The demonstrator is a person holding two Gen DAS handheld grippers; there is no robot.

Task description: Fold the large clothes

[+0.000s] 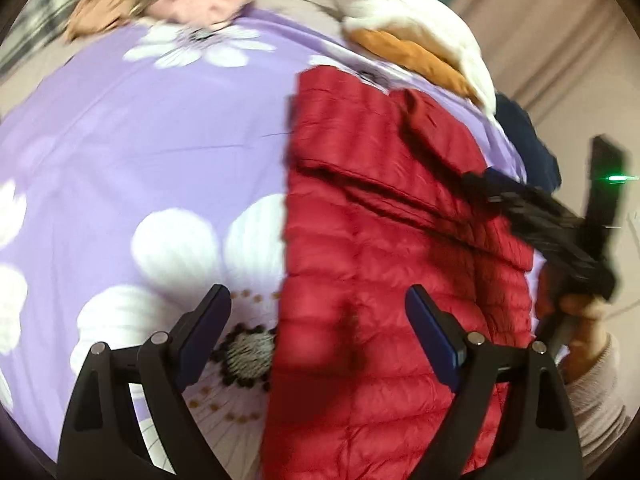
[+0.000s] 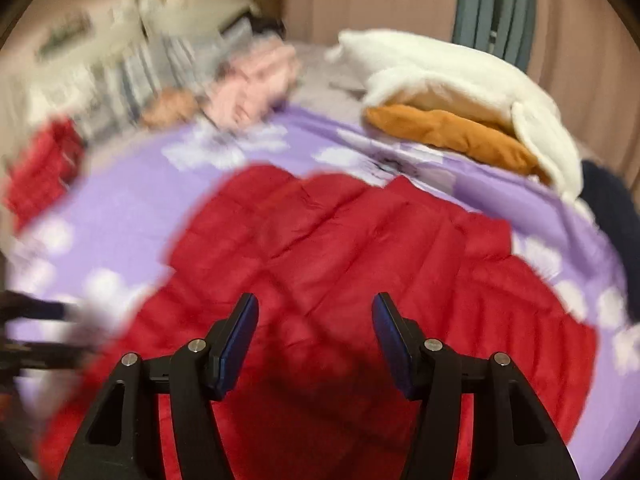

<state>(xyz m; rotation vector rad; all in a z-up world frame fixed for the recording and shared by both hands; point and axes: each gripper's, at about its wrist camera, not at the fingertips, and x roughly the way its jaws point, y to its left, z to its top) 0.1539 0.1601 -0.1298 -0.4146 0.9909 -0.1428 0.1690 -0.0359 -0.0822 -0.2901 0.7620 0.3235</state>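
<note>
A red quilted down jacket [image 1: 384, 272] lies flat on a purple bedsheet with white flowers [image 1: 140, 140]. It looks folded lengthwise, with a straight left edge. My left gripper [image 1: 318, 304] is open and empty above the jacket's left edge. My right gripper [image 2: 315, 312] is open and empty above the jacket [image 2: 320, 248]. The right gripper also shows in the left wrist view [image 1: 480, 186] over the jacket's right side, held by a hand. The right wrist view is blurred.
A white fleece garment [image 2: 460, 80] over an orange one [image 2: 452, 132] lies at the far right of the bed. A pink garment [image 2: 252, 80] and a tan item [image 2: 170, 108] lie at the back. Another red item [image 2: 44, 164] sits far left. A dark blue garment [image 1: 528, 136] lies at the right edge.
</note>
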